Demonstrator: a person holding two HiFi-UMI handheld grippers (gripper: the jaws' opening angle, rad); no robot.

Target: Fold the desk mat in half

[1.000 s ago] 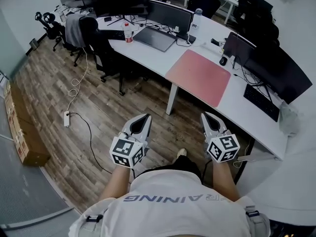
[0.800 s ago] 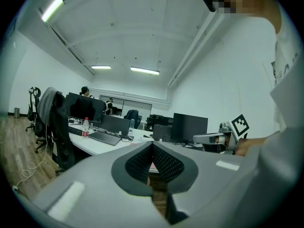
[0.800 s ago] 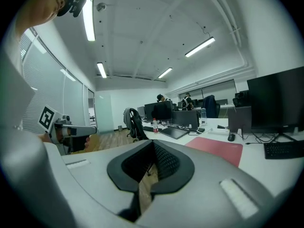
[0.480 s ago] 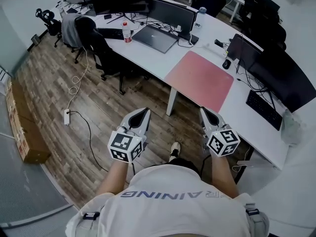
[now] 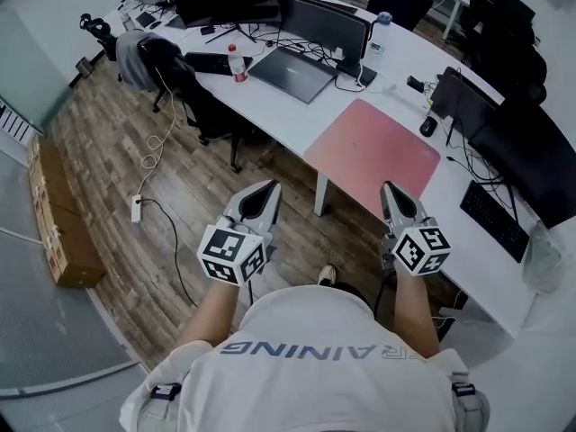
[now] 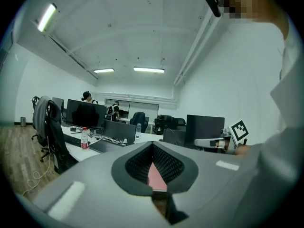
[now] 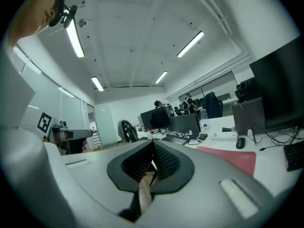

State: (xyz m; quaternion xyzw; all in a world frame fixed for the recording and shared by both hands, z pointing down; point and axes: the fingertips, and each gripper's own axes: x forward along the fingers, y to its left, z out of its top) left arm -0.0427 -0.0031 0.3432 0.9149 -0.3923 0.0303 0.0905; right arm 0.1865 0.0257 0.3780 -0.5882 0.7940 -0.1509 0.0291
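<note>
**A:** What are the fingers doing?

**B:** The left gripper (image 5: 268, 190) has its fingers (image 6: 164, 161) closed tip to tip with nothing between them. The right gripper (image 5: 389, 188) is closed and empty as well. A person holds both out in front at about the same height, well apart from each other.

**A:** And the desk mat?

**B:** The pink desk mat (image 5: 373, 149) lies flat and unfolded on the white desk (image 5: 281, 108), ahead of both pairs of fingers. Neither gripper touches it. It is nearer the right fingers. In the right gripper view it sits ahead and off to their right. In the left gripper view it shows straight ahead, through the hollow below the fingertips.

**A:** What else lies beyond the fingertips?

**B:** Past the mat's far right corner there is a mouse (image 5: 428, 126). Further right of the right fingers there is a keyboard (image 5: 493, 220). Ahead of the left fingers, far back on the desk, a closed laptop (image 5: 292, 72) lies with a bottle (image 5: 238, 63) to its left.

**A:** And under the fingers?

**B:** A wooden floor (image 5: 193, 183), with a power strip (image 5: 137, 209) to the left of the left fingers.
</note>
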